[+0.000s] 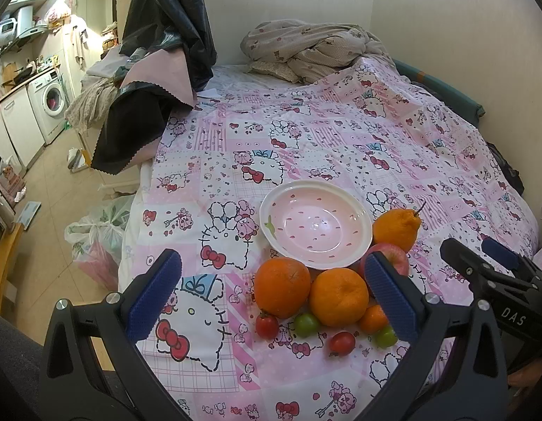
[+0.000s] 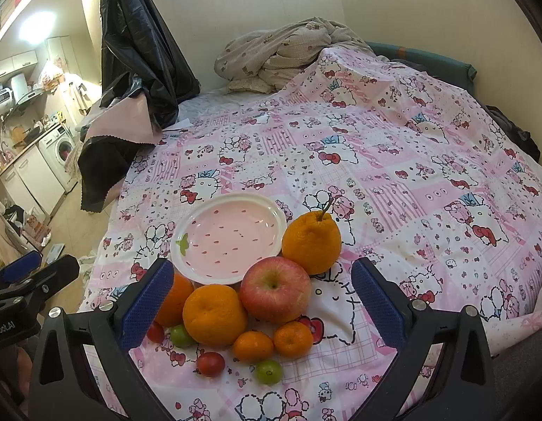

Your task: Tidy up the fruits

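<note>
A pink strawberry-print bowl [image 1: 316,224] [image 2: 229,236] sits empty on the pink cartoon bedspread. Fruit lies around its near side: a stemmed bumpy orange [image 1: 396,228] [image 2: 311,242], a red apple [image 1: 393,258] [image 2: 275,289], two large oranges [image 1: 282,287] [image 1: 338,296] [image 2: 215,314], two small mandarins [image 2: 252,346] [image 2: 293,338], red cherry tomatoes [image 1: 266,325] [image 1: 341,343] [image 2: 210,363] and green ones [image 1: 306,324] [image 2: 268,372]. My left gripper [image 1: 271,296] hovers open over the fruit. My right gripper [image 2: 262,300] also stands open, above the apple and oranges.
A crumpled beige quilt [image 1: 306,47] lies at the bed's far end. Black plastic sheeting [image 1: 169,17] hangs at the left. The bed's left edge drops to a floor with plastic bags [image 1: 99,235]; a washing machine [image 1: 50,101] stands beyond.
</note>
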Demonstrator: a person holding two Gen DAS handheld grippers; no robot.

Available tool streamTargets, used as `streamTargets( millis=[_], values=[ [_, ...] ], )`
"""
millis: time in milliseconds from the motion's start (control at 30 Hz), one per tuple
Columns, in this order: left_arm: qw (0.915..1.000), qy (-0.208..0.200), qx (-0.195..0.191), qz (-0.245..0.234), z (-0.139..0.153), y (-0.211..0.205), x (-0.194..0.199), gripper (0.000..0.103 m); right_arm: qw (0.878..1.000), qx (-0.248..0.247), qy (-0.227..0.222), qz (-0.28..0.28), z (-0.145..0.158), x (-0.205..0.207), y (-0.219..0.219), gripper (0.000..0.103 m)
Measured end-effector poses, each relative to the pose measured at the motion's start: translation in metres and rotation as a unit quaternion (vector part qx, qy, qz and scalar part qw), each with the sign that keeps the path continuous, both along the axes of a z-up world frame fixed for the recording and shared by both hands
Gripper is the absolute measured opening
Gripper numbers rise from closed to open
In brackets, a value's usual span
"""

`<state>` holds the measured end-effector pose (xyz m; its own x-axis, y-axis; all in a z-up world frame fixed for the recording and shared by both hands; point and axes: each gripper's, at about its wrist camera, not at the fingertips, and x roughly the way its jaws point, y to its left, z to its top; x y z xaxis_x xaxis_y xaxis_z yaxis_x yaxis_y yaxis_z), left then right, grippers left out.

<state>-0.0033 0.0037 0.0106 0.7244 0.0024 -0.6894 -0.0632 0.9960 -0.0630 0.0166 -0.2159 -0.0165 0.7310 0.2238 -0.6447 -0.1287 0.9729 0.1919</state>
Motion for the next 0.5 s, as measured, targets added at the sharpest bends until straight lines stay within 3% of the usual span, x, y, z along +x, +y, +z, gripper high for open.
streamTargets(
  millis=[300, 500],
  values=[
    [0.9998, 0.013, -0.008, 0.010, -0.004, 0.006, 0.004, 0.103, 1.000, 0.012, 0.008, -0.004, 0.000, 0.001, -0.004, 0.103],
    [0.9970, 0.070, -0.030, 0.014, -0.020, 0.014, 0.016, 0.103, 0.999, 0.011, 0.038, -0.016, -0.010, 0.008, -0.008, 0.103]
  ],
)
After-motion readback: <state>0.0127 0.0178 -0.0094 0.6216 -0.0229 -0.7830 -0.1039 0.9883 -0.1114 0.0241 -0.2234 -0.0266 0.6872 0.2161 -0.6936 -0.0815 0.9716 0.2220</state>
